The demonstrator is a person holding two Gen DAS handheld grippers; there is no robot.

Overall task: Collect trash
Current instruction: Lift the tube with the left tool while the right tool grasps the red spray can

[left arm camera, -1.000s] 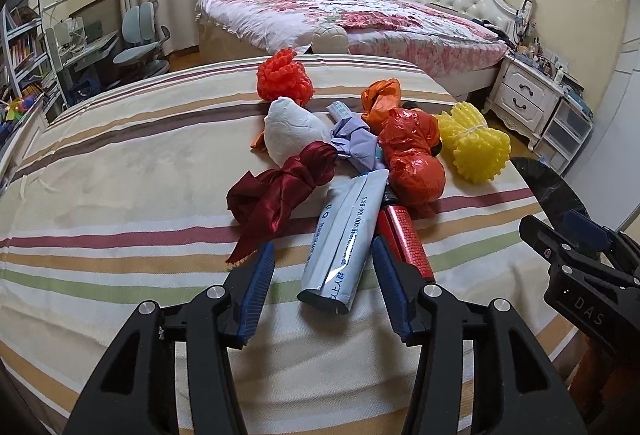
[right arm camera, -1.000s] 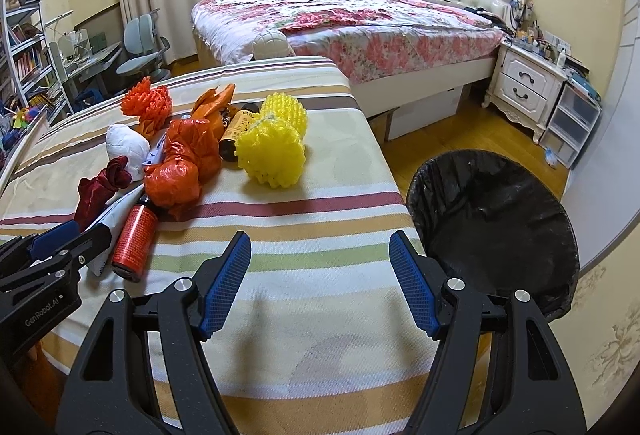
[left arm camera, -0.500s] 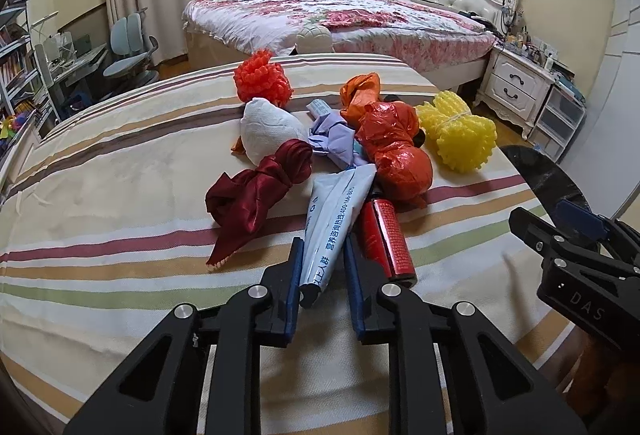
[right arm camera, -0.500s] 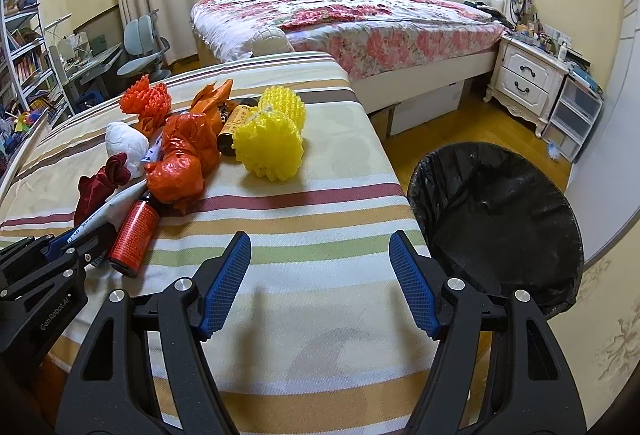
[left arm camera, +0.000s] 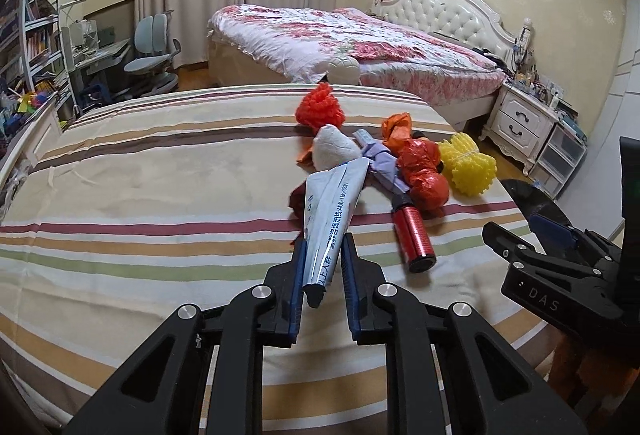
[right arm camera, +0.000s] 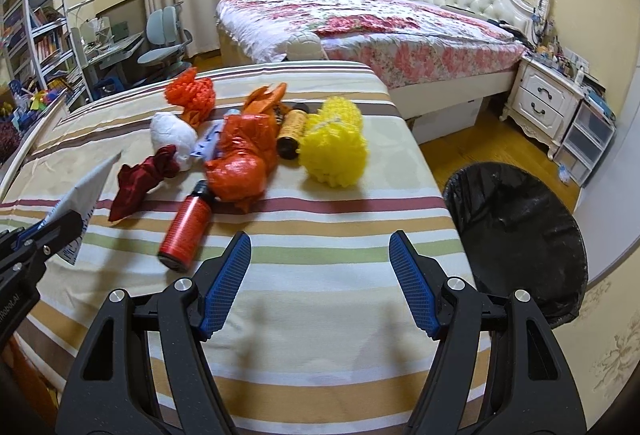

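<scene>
My left gripper (left arm camera: 322, 267) has its 2 blue pads clamped on the lower end of a silver-blue foil wrapper (left arm camera: 334, 207), which tilts up and away from me, its far tip over the trash pile on the striped bedspread (left arm camera: 160, 203). In the right wrist view the wrapper (right arm camera: 86, 195) is off the cover. My right gripper (right arm camera: 320, 283) hangs with fingers wide apart and nothing between them, over bare stripes. The red spray can (right arm camera: 186, 225) lies on its side just left of it, touching the orange plastic bag (right arm camera: 244, 159). The yellow foam net (right arm camera: 334, 145) sits beyond. The black-lined bin (right arm camera: 516, 235) stands on the floor beside the bed's right edge.
</scene>
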